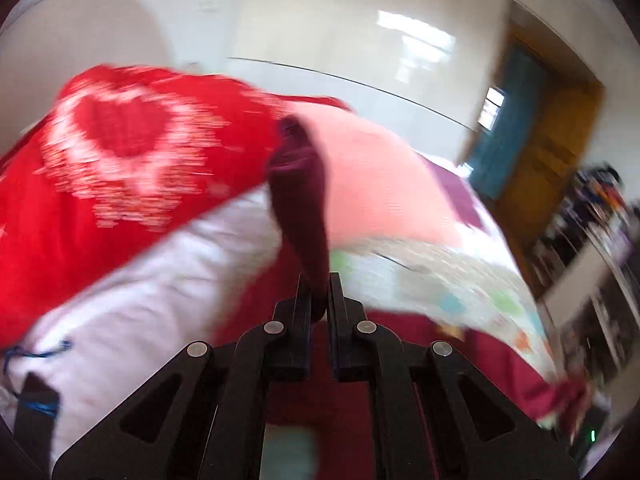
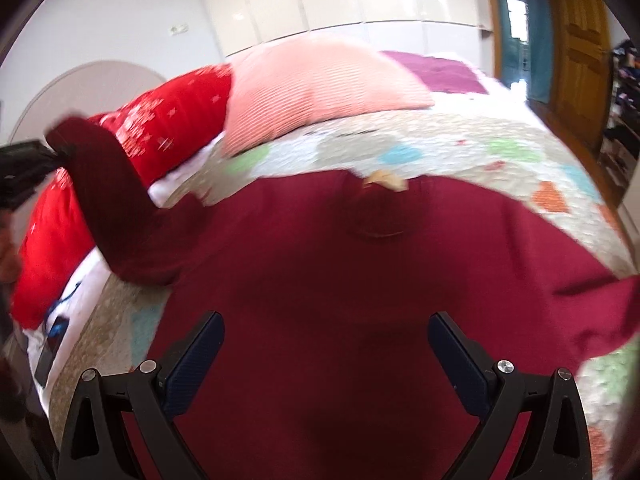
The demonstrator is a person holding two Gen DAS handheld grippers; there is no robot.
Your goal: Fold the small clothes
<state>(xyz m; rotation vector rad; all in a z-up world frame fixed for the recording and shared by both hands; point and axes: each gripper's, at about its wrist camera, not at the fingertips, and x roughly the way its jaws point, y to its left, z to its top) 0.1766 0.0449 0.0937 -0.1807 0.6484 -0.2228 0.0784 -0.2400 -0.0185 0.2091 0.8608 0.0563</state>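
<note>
A dark red shirt (image 2: 340,280) lies spread on the patterned bedspread (image 2: 460,148), its neck label away from me. My left gripper (image 1: 319,288) is shut on the shirt's left sleeve (image 1: 298,188) and holds it lifted above the bed. In the right wrist view that sleeve (image 2: 108,200) rises to the left gripper (image 2: 24,168) at the left edge. My right gripper (image 2: 326,344) is open and empty, its jaws wide apart above the shirt's lower body. The shirt's right sleeve (image 2: 600,312) lies out to the right.
A red pillow with a heart print (image 1: 120,152) and a pink pillow (image 2: 320,84) lie at the head of the bed. A purple blanket (image 2: 436,70) lies beyond. A wooden door (image 2: 580,40) and cluttered shelves (image 1: 592,248) stand to the right.
</note>
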